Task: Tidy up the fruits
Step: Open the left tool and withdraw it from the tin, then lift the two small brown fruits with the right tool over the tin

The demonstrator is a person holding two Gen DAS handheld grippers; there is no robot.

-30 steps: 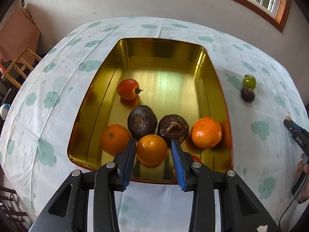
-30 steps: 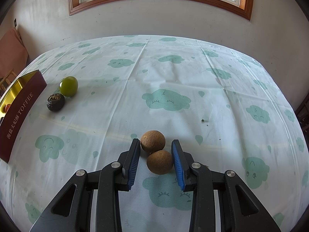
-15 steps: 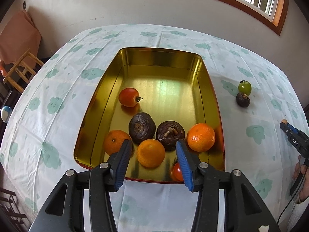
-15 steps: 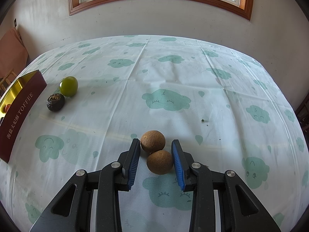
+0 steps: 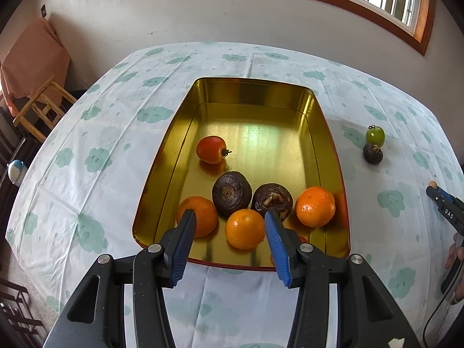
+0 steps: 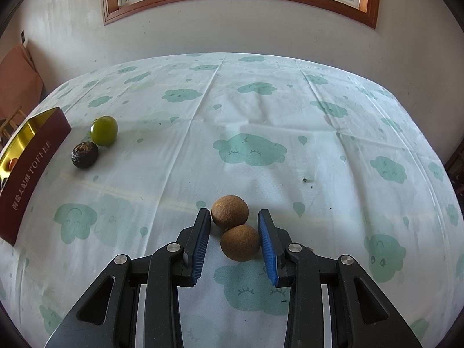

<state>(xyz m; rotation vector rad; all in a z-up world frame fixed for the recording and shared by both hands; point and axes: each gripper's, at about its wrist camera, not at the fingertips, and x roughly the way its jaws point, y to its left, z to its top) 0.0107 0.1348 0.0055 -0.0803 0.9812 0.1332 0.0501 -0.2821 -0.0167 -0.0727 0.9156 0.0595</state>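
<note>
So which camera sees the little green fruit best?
The right wrist view: the green fruit looks big and clear beside the dark fruit. In the left wrist view it is tiny, far off near the edge.

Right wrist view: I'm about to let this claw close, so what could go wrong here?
The right claw is open around the nearer brown fruit, which touches the farther brown fruit. Closing may nudge the farther one so it rolls across the tablecloth. The nearer fruit sits close to the right finger, so an off-centre squeeze could pop it out.
</note>
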